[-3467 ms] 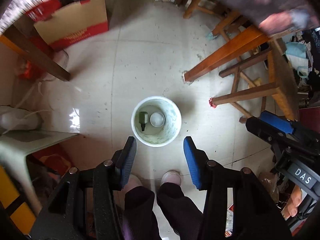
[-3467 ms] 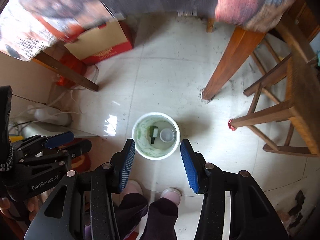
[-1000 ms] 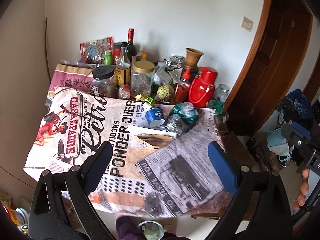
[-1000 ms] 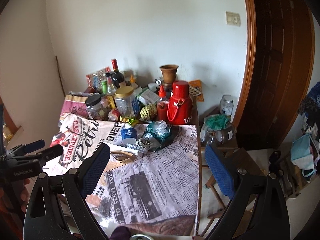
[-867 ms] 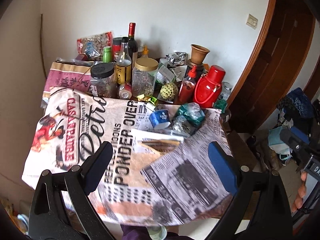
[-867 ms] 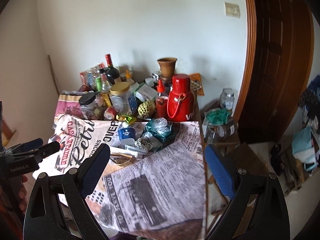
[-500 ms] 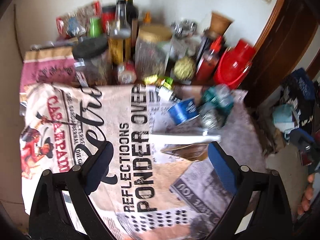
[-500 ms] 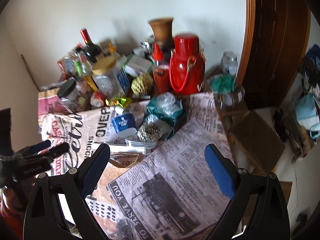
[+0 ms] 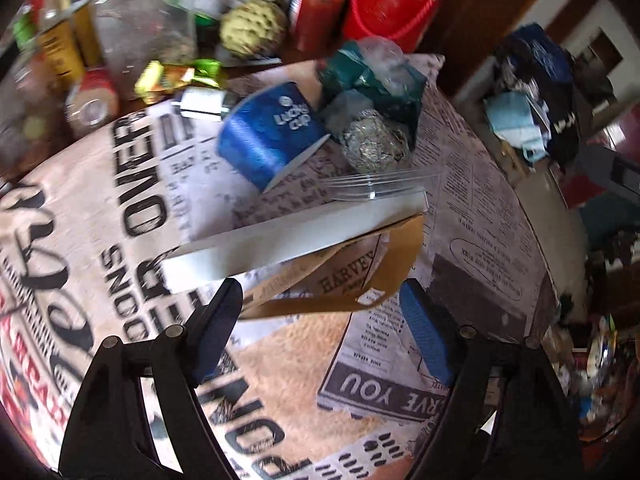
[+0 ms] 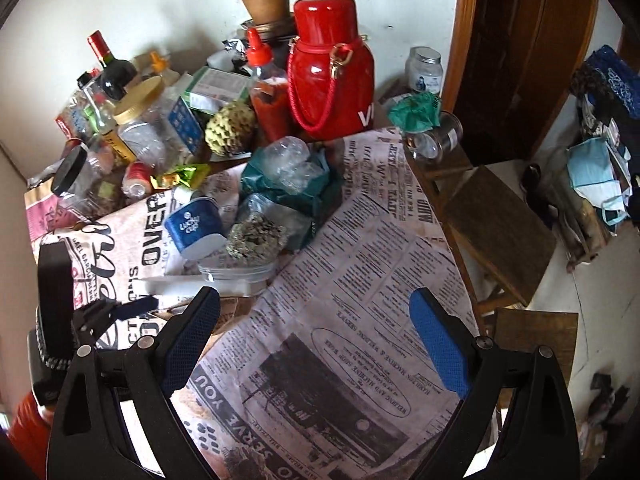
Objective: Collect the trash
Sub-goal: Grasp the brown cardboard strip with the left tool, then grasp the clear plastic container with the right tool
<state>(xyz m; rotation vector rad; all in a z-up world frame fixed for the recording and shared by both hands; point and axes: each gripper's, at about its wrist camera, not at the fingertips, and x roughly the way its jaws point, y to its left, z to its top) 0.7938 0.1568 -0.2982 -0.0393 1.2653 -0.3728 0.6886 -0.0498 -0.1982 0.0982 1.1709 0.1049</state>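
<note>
Trash lies on the newspaper-covered table (image 10: 360, 280). There is a torn brown paper bag (image 9: 340, 280), a flat white card strip (image 9: 288, 236), a tipped blue paper cup (image 9: 272, 132), a foil ball (image 9: 372, 144) and a green bag with clear plastic (image 9: 376, 76). My left gripper (image 9: 320, 332) points steeply down at the brown bag. Its jaws are closing, the bag's edge lies between the blue pads (image 9: 216, 332), and they do not touch it. My right gripper (image 10: 316, 340) hangs open and empty over bare newspaper, with the cup (image 10: 194, 226) and foil ball (image 10: 256, 240) beyond it.
Jars, bottles, a red flask (image 10: 332, 68) and a sauce bottle (image 10: 268, 96) crowd the table's far side by the wall. A wooden stool (image 10: 496, 220) and a heap of cloth and masks (image 10: 592, 168) stand to the right. The left gripper (image 10: 120, 308) shows at the right view's left edge.
Both grippers have tilted down and sunk toward the table. The left one has come in close over the brown paper bag, and its jaws have narrowed. Earlier, both hung over the floor bin.
</note>
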